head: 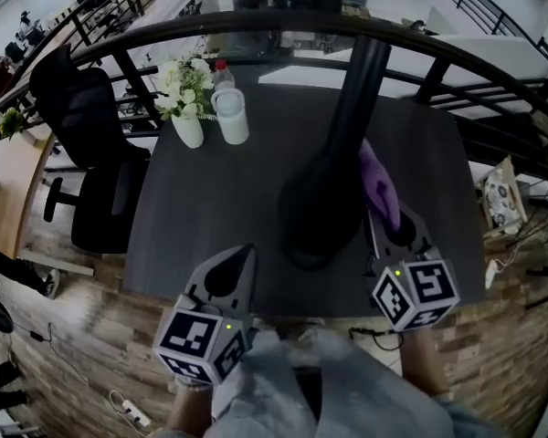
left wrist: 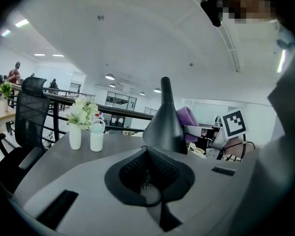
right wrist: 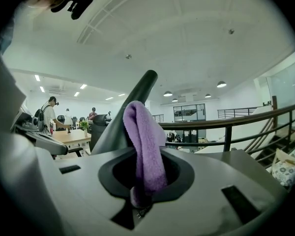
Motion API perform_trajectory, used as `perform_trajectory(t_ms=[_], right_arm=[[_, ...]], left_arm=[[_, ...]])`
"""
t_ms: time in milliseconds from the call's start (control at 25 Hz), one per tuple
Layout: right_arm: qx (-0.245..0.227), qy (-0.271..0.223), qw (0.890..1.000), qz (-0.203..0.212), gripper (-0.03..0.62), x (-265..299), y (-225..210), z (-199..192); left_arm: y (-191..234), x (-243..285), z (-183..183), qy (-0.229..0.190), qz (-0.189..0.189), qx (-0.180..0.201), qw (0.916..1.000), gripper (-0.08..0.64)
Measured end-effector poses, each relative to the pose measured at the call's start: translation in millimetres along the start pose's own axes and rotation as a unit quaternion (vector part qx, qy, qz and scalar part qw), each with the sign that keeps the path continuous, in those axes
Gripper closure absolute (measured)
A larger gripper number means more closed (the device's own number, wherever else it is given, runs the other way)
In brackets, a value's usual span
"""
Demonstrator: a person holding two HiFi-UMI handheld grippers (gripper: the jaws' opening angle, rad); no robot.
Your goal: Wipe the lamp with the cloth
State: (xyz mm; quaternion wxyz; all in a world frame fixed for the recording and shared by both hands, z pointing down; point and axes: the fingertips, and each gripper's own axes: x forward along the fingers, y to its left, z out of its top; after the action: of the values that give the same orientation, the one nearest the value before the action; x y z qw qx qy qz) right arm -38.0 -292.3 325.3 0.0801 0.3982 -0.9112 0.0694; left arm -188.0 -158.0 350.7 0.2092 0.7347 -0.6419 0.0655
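Note:
A black lamp (head: 321,210) stands on the dark table (head: 210,199), its wide base near the front edge and its neck (head: 363,71) rising away from me. My right gripper (head: 381,210) is just right of the base and shut on a purple cloth (head: 380,184), which rests against the lamp's side. In the right gripper view the cloth (right wrist: 144,146) stands up out of the jaws with the lamp (right wrist: 119,127) right behind it. My left gripper (head: 245,254) hovers at the table's front edge, left of the base, shut and empty; its view shows the lamp (left wrist: 164,124) ahead.
A white vase of flowers (head: 186,106), a white cup (head: 231,117) and a red-capped bottle (head: 221,71) stand at the table's far left corner. A black office chair (head: 89,144) is left of the table. A dark railing (head: 283,26) curves behind it.

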Motion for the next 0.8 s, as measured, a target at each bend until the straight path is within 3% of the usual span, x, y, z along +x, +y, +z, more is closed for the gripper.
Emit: perform_trajectory(t_ms=[200, 800], right_arm=[[-0.006, -0.001, 1.0, -0.019, 0.541, -13.1, 8.6, 0.6], [-0.004, -0.023, 0.997, -0.076, 0.541, -28.9, 43.4, 5.0]], left_arm=[[1.8, 1.7, 4.0, -0.015, -0.024, 0.019, 0.9994, 0.548], [20.5, -8.7, 3.9, 0.007, -0.086, 0.033, 0.9957, 0.548]])
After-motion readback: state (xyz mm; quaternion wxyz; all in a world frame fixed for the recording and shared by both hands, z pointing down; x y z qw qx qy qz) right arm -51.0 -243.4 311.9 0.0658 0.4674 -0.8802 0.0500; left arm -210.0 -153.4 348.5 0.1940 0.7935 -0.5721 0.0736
